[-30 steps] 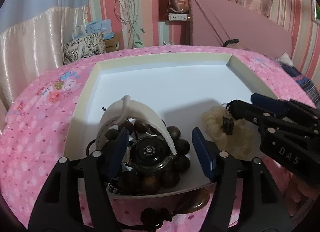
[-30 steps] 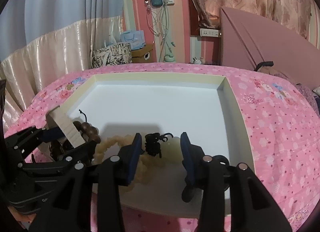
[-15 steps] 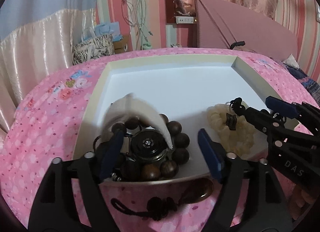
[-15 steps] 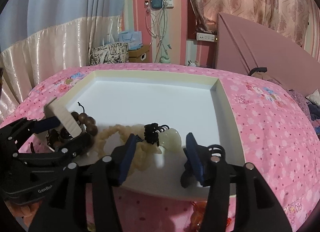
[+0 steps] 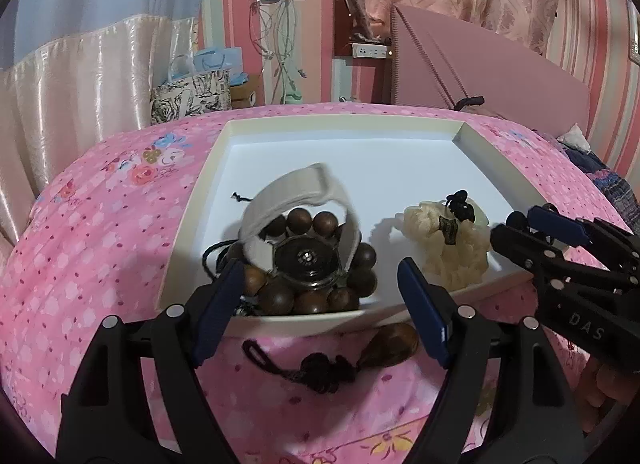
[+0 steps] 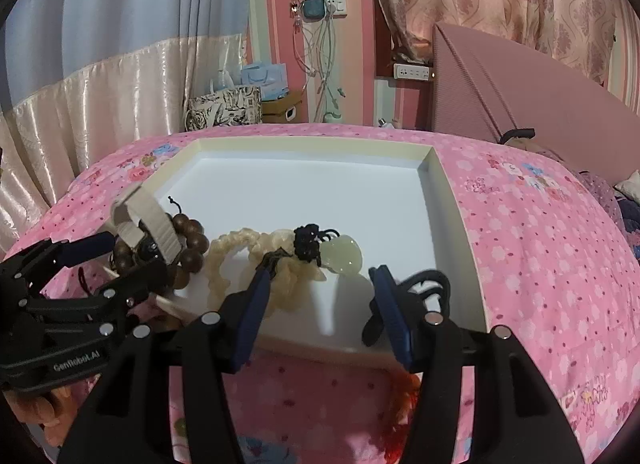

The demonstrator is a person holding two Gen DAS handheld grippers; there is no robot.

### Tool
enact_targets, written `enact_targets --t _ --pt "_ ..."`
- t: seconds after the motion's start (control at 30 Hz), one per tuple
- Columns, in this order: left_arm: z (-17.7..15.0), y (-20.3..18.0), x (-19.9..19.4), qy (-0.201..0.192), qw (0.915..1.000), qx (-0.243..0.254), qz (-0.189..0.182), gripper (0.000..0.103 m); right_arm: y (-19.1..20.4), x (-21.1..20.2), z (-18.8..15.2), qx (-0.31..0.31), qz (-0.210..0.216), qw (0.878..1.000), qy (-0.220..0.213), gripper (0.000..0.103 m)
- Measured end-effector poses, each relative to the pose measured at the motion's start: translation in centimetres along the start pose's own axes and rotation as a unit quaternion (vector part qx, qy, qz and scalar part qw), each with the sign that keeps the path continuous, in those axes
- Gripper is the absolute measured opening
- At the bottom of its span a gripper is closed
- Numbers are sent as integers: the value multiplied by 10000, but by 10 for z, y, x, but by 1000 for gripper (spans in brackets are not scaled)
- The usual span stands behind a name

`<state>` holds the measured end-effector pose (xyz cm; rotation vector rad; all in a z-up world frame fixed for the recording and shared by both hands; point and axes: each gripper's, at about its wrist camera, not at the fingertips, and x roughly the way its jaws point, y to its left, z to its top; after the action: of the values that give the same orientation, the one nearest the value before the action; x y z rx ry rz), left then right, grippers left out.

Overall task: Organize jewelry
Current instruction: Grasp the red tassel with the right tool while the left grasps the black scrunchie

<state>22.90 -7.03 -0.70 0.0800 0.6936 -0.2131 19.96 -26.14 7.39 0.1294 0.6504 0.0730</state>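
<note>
The left tongs (image 5: 320,300) are wide apart and hold nothing. A second ago they were down over the watch (image 5: 306,260); now they have pulled back past the near edge of the white tray (image 5: 344,128). The watch with its white band lies on the brown bead bracelet (image 5: 316,296) in the tray's near left corner. The right tongs (image 6: 320,304) are wide apart too and have also moved back. The cream bead string (image 6: 248,260) with the pale green pendant (image 6: 342,256) lies just beside the brown beads. A dark pendant (image 5: 388,344) rests on the pink bed (image 5: 100,232) outside the tray.
</note>
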Motion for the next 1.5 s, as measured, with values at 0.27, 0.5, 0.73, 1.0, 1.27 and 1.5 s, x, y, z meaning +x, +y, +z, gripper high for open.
enact_targets --t 0.27,0.5,0.73,1.0,1.27,1.5 --pt "-8 31 -29 -288 9983 -489 -112 76 -6 -20 -16 59 50 10000 35 54" --pt "-31 90 -79 -424 9970 -467 444 75 -61 -70 -43 485 179 9981 -334 54" --pt "-71 154 -92 93 9945 -728 752 78 -145 -86 -68 1492 143 9887 -60 55" --pt "-81 178 -93 329 9898 -1051 898 78 -109 -82 -68 650 -286 9974 98 59" --pt "-80 177 -83 440 9885 -1124 910 78 -120 -82 -67 793 -326 9961 213 59" --pt "-78 167 -81 444 9902 -902 967 79 -91 -80 -63 422 40 9990 167 54"
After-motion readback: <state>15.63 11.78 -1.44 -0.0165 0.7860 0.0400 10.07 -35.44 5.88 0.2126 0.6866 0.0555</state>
